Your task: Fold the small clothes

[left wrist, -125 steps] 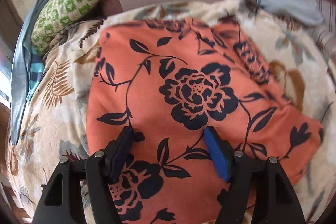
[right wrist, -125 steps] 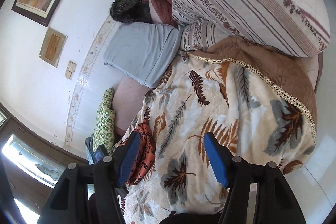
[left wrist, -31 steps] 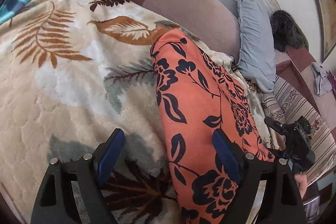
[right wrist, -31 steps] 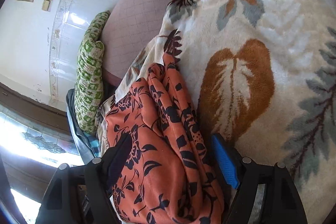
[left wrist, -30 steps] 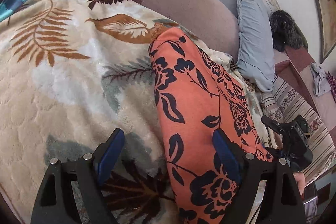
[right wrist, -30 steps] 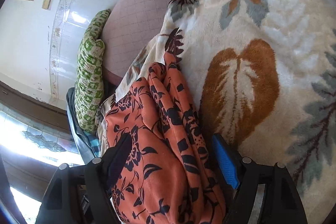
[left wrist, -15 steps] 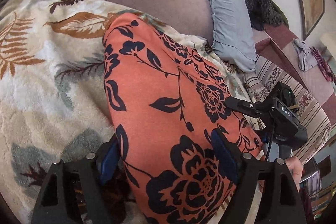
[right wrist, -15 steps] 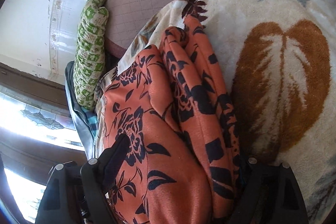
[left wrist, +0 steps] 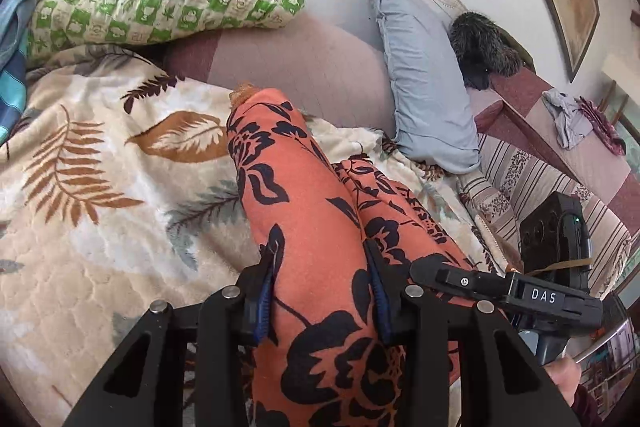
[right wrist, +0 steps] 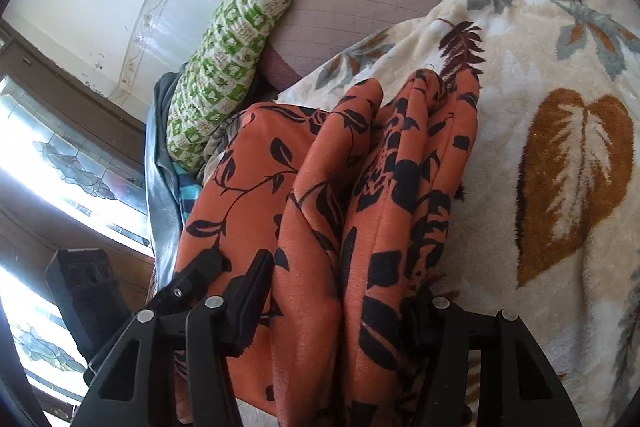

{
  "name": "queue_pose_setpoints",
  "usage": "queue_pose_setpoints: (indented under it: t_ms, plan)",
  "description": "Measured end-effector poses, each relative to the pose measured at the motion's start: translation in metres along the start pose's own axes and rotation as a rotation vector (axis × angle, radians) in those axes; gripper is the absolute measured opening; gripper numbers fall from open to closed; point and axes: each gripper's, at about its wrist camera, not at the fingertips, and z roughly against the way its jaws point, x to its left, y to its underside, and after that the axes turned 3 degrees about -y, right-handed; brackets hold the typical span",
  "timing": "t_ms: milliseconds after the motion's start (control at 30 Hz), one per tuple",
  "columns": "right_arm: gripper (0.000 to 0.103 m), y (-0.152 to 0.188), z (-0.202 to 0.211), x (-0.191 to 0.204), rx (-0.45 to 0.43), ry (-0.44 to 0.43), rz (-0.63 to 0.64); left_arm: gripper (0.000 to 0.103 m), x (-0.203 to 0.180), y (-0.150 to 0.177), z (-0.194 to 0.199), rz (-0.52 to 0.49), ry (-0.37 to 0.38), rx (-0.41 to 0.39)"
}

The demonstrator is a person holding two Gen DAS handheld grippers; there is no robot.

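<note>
An orange garment with black flower print lies bunched on a cream leaf-print blanket. My left gripper is shut on a thick fold of it, which runs forward between the fingers. In the right wrist view the same garment hangs in several folds, and my right gripper is shut on its near edge. The right gripper also shows in the left wrist view, close beside the left one. The fingertips of both grippers are partly hidden by cloth.
A green checked pillow and a grey-blue pillow lean on the wall behind the bed. A mauve mattress shows beyond the blanket. A striped cushion lies right. A window is at the left.
Both grippers have closed on the orange garment and gathered it into a narrow raised bundle. The two grippers have come close together.
</note>
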Motion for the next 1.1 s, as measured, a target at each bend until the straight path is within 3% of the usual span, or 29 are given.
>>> queue_pose_setpoints:
  t_ms: [200,333,400,467,533,667,800,933,1000,1100]
  plan:
    - [0.056,0.022,0.007,0.016,0.014,-0.038,0.004,0.042,0.0,0.018,0.032,-0.057,-0.063,0.038]
    - [0.056,0.04,-0.014,0.004,0.097,0.016,-0.038,0.044,0.021,0.045,0.013,-0.025,-0.185,0.198]
    - [0.058,0.048,-0.027,-0.014,0.149,0.079,-0.101,0.053,0.04,0.051,0.005,0.044,-0.222,0.247]
    - [0.06,0.049,-0.025,-0.03,0.158,0.045,-0.193,0.058,0.051,0.048,0.011,0.128,-0.203,0.242]
    - [0.064,0.046,-0.012,-0.035,0.137,0.032,-0.225,0.058,0.052,0.041,0.025,0.148,-0.221,0.18]
    - [0.065,0.038,0.029,-0.027,0.008,0.049,-0.199,0.06,0.034,0.031,0.043,0.064,-0.264,0.076]
    - [0.066,0.009,0.04,0.005,-0.041,0.017,-0.106,0.06,0.023,0.026,0.037,-0.005,-0.261,0.084]
    - [0.066,-0.02,0.008,0.048,0.009,-0.024,-0.047,0.06,0.024,0.033,0.018,-0.017,-0.267,0.157]
    - [0.066,-0.029,-0.017,0.06,0.053,0.004,-0.025,0.061,0.023,0.038,0.01,-0.068,-0.319,0.184]
    - [0.068,-0.032,-0.06,0.041,0.137,0.037,-0.103,0.066,0.033,0.044,0.0,-0.065,-0.324,0.208]
